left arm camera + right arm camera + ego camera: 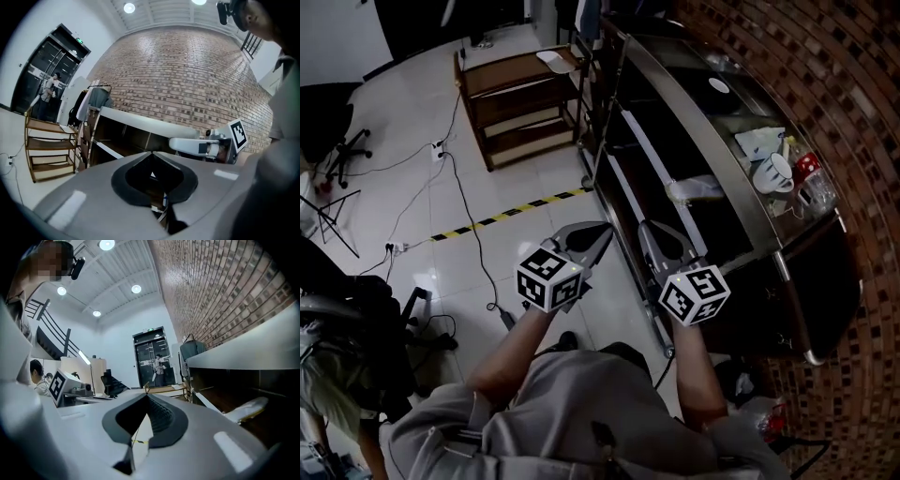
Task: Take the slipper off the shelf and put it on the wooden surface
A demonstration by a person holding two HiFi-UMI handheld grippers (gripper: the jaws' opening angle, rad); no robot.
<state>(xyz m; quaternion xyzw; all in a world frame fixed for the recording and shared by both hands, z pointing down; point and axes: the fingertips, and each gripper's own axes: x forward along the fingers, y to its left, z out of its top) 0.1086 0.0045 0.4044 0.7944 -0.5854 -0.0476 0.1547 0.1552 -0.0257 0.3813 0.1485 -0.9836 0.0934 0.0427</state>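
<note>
Brown wooden rack stands at the left on the pale tile floor, well apart from the dark shelf unit. Nearer the person, the left gripper is held about level, its jaws closed tip to tip on nothing. Just beside it, the right gripper lies along the unit's front, jaws likewise pressed together and empty. Right of its tips the white slipper lies on a dark shelf inside the unit, below the metal top, touched by neither gripper. Farther right a white mug sits on that top near the brick wall.
</note>
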